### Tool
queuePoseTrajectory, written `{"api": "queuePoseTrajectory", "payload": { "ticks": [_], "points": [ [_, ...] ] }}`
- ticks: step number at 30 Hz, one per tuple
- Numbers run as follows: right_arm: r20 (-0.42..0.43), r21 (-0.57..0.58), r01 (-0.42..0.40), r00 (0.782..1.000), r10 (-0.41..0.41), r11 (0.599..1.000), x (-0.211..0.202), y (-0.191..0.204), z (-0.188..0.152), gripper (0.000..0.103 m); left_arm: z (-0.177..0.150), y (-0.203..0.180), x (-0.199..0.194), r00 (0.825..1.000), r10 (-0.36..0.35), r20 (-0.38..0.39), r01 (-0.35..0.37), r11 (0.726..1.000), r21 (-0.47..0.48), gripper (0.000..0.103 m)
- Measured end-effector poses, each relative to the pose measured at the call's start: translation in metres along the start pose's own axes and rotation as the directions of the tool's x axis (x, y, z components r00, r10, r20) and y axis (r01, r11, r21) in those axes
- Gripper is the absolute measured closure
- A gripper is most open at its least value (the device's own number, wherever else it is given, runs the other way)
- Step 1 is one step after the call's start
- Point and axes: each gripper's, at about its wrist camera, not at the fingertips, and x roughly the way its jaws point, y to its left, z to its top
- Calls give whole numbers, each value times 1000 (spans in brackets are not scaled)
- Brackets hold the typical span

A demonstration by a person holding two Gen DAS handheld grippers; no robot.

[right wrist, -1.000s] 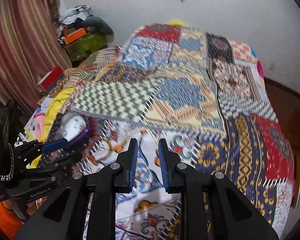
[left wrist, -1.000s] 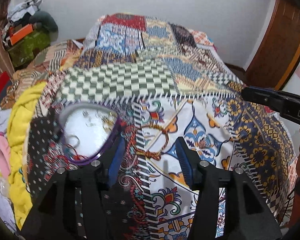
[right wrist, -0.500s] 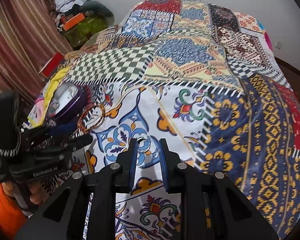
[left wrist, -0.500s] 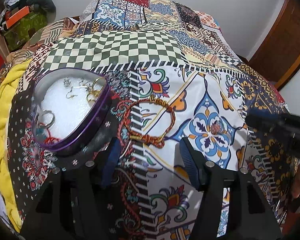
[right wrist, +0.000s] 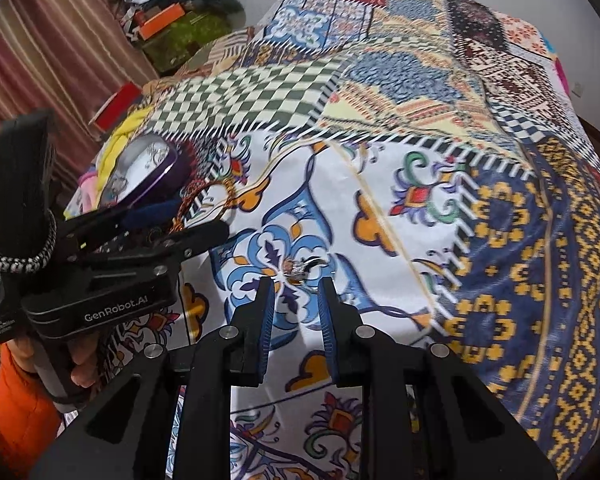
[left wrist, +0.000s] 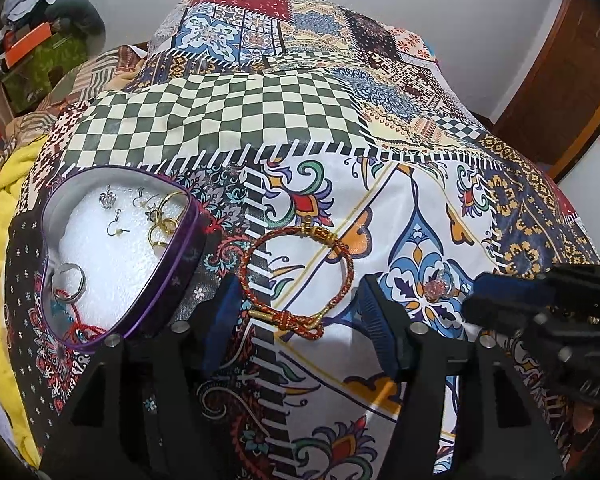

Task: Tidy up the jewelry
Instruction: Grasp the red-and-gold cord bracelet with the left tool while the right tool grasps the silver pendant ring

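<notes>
Patchwork bedspread | left gripper lower, jaws spread around bracelet | right gripper jaws widened

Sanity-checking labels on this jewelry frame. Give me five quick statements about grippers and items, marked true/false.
1. The red braided bracelet lies inside the heart-shaped tin. False: it lies on the bedspread beside the tin.
2. The left gripper is open. True.
3. The right gripper is clamped on the pink-stone ring. False: it is open, with the ring just beyond its tips.
4. The tin holds gold hoops. True.
5. The tin's lid is on. False: it is open.
</notes>
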Motion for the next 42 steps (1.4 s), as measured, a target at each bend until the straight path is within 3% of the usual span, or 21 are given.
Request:
{"api": "queuePoseTrajectory", "payload": {
  "ticks": [7,19,21,33,42],
  "points": [
    [-36,-36,26,999,-27,999,20,13,1,83,-2,5,-1,1000,-30,8,30,1000,-8,70],
    [3,-6,40,999,-40,999,23,6,6,87,-14,2,-10,999,-40,14,40,999,-9,90],
    [6,-8,55,998,-55,998,23,6,6,91,-17,1,-14,999,-46,20,46,999,-9,91],
    [81,-12,65,995,-64,998,-3,13,8,91,-17,-8,-51,996,-38,83,37,999,18,94],
    [208,-36,82,975,-73,996,-53,34,18,91,-10,-12,-95,985,-22,170,19,1000,18,94]
  ]
}}
